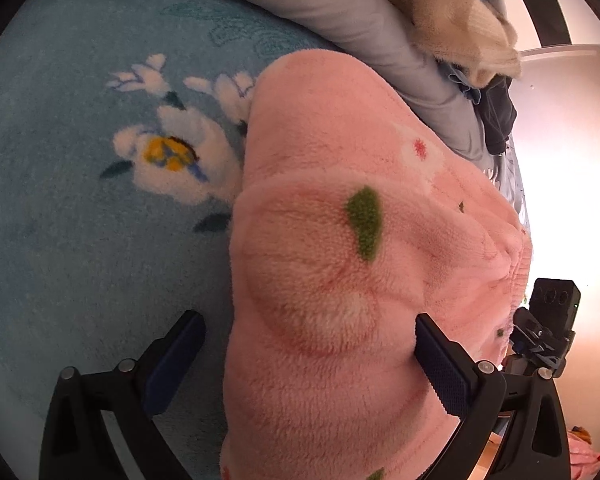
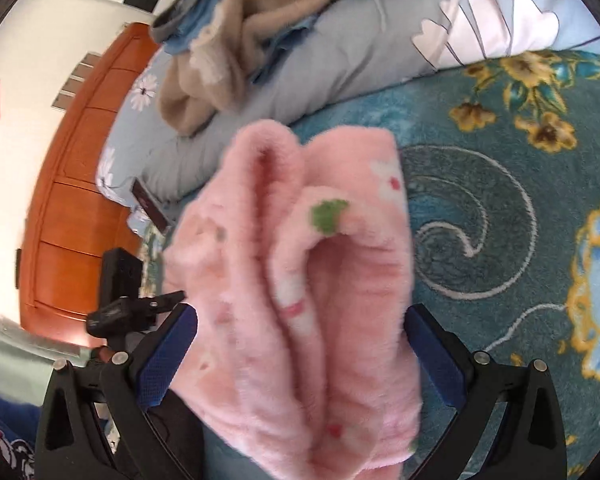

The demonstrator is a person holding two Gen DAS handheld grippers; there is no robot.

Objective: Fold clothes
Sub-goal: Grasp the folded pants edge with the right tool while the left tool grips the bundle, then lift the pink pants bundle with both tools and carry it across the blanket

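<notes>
**Soft pink fleece between wide grippers**

The left gripper (image 1: 310,356) stands wide, the fleece (image 1: 340,260) bulging between its fingers on the blanket (image 1: 60,200). The right gripper (image 2: 300,352) is equally wide around the bunched fleece (image 2: 300,280). It looks light, plush and floppy; best pinched at a hem, not the thick fold.

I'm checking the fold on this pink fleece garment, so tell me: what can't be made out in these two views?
- Left wrist view: the pink fleece garment covers the gap in the left gripper; its lower edge is cut off by the frame.
- Right wrist view: the garment is blurred, so its fold layers are unclear, and it fills the right gripper.
- Clothes pile: separate pieces indistinguishable.
</notes>
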